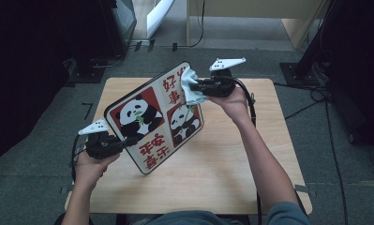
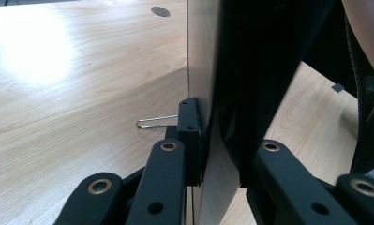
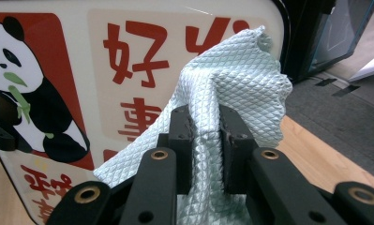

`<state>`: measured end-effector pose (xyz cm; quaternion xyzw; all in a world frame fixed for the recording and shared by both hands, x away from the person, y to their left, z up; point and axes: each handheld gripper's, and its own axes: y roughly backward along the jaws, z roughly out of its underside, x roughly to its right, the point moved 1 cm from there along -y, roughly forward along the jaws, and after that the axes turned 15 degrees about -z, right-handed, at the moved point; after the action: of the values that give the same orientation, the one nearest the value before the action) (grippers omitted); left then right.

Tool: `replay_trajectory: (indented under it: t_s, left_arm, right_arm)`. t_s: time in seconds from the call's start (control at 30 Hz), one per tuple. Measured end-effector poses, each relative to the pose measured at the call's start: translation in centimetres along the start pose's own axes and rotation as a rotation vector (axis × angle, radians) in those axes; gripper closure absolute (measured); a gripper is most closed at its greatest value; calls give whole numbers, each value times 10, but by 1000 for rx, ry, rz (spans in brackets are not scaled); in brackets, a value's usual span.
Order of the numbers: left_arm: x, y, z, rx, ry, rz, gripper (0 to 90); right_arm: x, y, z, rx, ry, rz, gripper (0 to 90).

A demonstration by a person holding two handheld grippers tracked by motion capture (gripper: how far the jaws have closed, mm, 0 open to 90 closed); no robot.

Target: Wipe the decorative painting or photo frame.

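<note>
A square panda board with red characters is held tilted above the wooden table. My left gripper is shut on its lower left edge; in the left gripper view the board's edge is clamped between the jaws of the left gripper. My right gripper is shut on a pale green cloth and presses it against the board's upper right corner. In the right gripper view the right gripper pinches the cloth in front of the printed face of the board.
A metal wire stand sticks out behind the board over the table. Grey carpet, cables and dark equipment surround the table. A light wooden desk leg stands at the back.
</note>
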<state>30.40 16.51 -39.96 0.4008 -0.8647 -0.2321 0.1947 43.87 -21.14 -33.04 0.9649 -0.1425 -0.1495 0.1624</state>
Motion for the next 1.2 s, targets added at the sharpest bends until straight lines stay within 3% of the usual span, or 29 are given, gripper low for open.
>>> replay_trajectory:
  t_s: [0.37, 1.2]
  left_arm:
    - [0, 0, 1, 4, 5, 1, 806]
    - [1, 1, 2, 0, 8, 11, 800]
  right_arm:
    - [3, -1, 11, 11, -20, -3, 783]
    - [12, -5, 38, -54, -59, -13, 782]
